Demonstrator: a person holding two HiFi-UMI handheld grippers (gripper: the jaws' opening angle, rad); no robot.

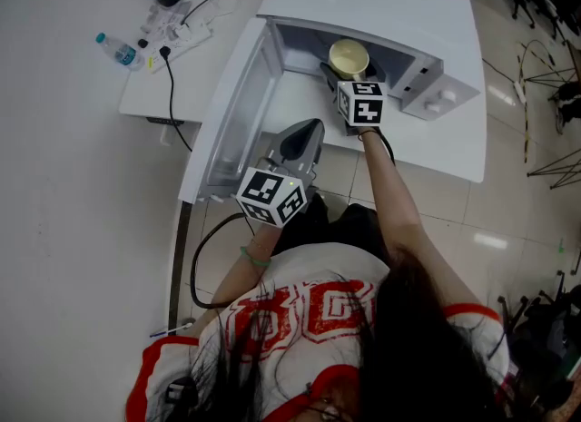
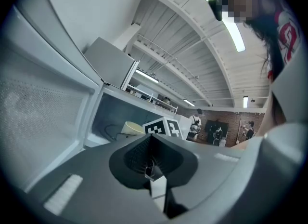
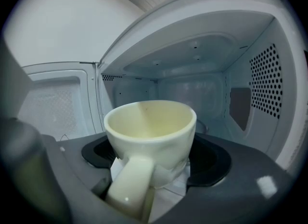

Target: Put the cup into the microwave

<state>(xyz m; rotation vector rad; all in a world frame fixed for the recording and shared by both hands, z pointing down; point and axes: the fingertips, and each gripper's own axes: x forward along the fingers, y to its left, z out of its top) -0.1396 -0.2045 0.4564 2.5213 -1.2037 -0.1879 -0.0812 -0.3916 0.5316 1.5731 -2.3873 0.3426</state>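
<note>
The cream cup (image 1: 348, 57) sits upright in my right gripper (image 1: 350, 73), which is shut on it at the mouth of the open white microwave (image 1: 381, 3). In the right gripper view the cup (image 3: 150, 131) fills the middle, handle toward the camera, with the lit cavity (image 3: 192, 93) right behind it. My left gripper (image 1: 303, 142) hovers beside the swung-out door (image 1: 238, 107), jaws shut on nothing. From the left gripper (image 2: 153, 169) view, the cup (image 2: 129, 128) and the right gripper's marker cube (image 2: 163, 127) show inside the microwave opening.
A water bottle (image 1: 116, 49), a power strip (image 1: 184, 37) and a black cable (image 1: 172, 93) lie on the white table (image 1: 145, 93) left of the microwave. The open door stands on the left of the opening. People stand far off (image 2: 216, 134).
</note>
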